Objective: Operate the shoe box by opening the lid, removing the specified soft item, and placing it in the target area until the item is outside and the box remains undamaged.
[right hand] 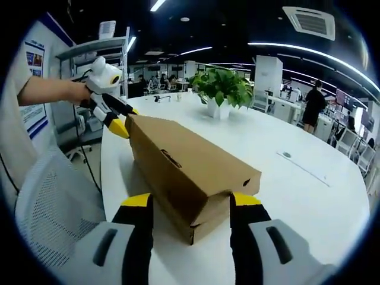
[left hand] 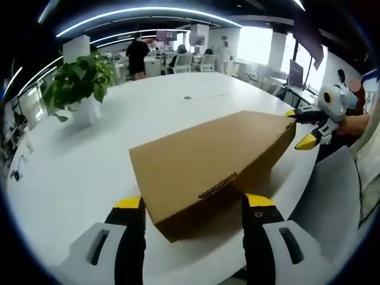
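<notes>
A shut brown cardboard shoe box (left hand: pixel 208 160) lies on the white table (left hand: pixel 89 172). My left gripper (left hand: pixel 193 202) is open, and its yellow-tipped jaws stand on either side of the box's near corner. At the box's far end the right gripper (left hand: pixel 298 126) straddles the other corner. In the right gripper view the same box (right hand: pixel 184 157) runs away from me. My right gripper (right hand: pixel 191 200) is open around its near end. A hand holds the left gripper (right hand: pixel 125 119) at the far corner. The box's contents are hidden.
A potted green plant (left hand: pixel 80 80) stands on the table beyond the box, also seen as the plant (right hand: pixel 224 89). A grey mesh chair (right hand: pixel 53 208) sits by the table's edge. Several people and desks are far behind.
</notes>
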A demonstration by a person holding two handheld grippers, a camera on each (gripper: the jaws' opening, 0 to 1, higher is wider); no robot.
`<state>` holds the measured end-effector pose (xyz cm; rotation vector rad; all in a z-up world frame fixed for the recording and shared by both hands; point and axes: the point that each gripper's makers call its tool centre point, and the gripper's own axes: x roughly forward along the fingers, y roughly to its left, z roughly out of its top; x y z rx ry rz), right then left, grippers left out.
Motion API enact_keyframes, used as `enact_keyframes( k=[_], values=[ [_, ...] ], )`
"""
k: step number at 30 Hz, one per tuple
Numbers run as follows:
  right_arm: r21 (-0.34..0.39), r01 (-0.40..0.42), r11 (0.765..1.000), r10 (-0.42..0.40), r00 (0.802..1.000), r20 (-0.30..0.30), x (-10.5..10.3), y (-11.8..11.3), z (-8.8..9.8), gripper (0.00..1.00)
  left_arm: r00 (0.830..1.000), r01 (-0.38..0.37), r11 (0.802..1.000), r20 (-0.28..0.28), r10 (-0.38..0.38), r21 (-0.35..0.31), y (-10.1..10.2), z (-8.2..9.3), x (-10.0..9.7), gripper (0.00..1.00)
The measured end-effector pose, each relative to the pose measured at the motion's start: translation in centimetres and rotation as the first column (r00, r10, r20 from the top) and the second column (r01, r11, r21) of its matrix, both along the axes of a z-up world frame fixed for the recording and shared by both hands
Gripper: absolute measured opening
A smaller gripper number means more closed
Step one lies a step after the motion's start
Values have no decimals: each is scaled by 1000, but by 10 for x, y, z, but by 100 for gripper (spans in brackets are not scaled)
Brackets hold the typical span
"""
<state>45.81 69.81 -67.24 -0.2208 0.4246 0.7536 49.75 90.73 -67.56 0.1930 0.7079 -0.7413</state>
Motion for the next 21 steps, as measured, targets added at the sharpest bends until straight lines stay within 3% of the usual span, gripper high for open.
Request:
enact_keyframes(
  k=[9,21],
  values=[
    [0,9,1000,-9,999,43,13,-3,23,44,998,0,1000,56,0,-6,0,23,11,64],
    [14,13,1000,-14,997,80,35,-6,47,46,994,-5,999,110,10,-50,-7,50,31,69]
  ],
)
